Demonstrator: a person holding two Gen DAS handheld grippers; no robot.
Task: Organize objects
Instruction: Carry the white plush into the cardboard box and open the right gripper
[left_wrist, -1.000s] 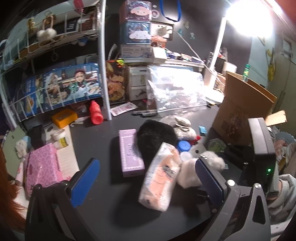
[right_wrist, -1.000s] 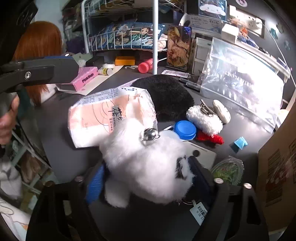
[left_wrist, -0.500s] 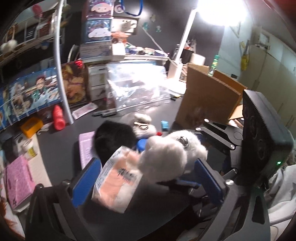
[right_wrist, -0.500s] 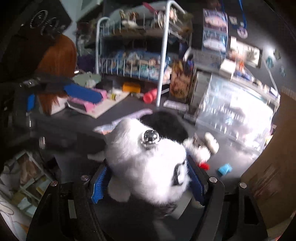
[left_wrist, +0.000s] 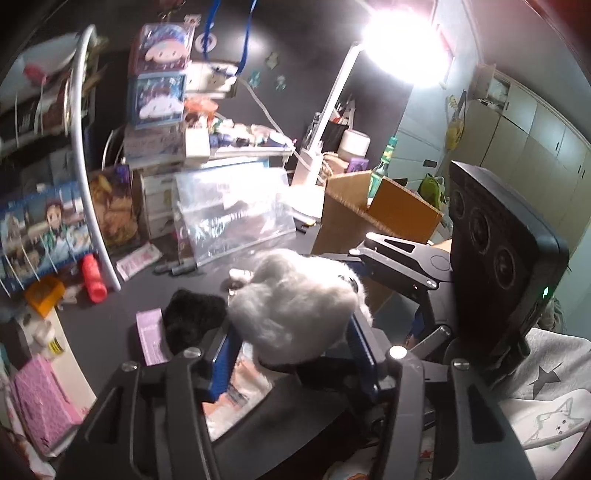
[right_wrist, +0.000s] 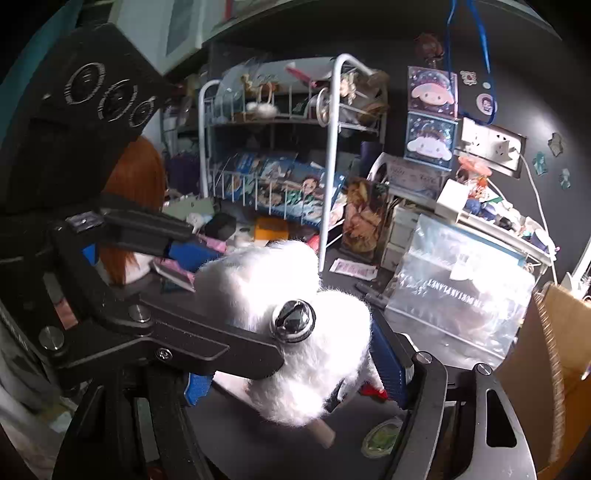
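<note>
Your right hand-held gripper (right_wrist: 295, 365) pinches the white plush (right_wrist: 291, 317) above the tabletop (left_wrist: 110, 314), your left hand-held gripper (left_wrist: 291, 354), just closing, squeezes it too, hiding most of the pouch (left_wrist: 236, 398) below.

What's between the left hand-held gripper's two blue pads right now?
The fluffy white plush toy, which the right hand-held gripper also clamps. The left hand-held gripper has just been closing around it. Clearest in the left wrist view.
</note>
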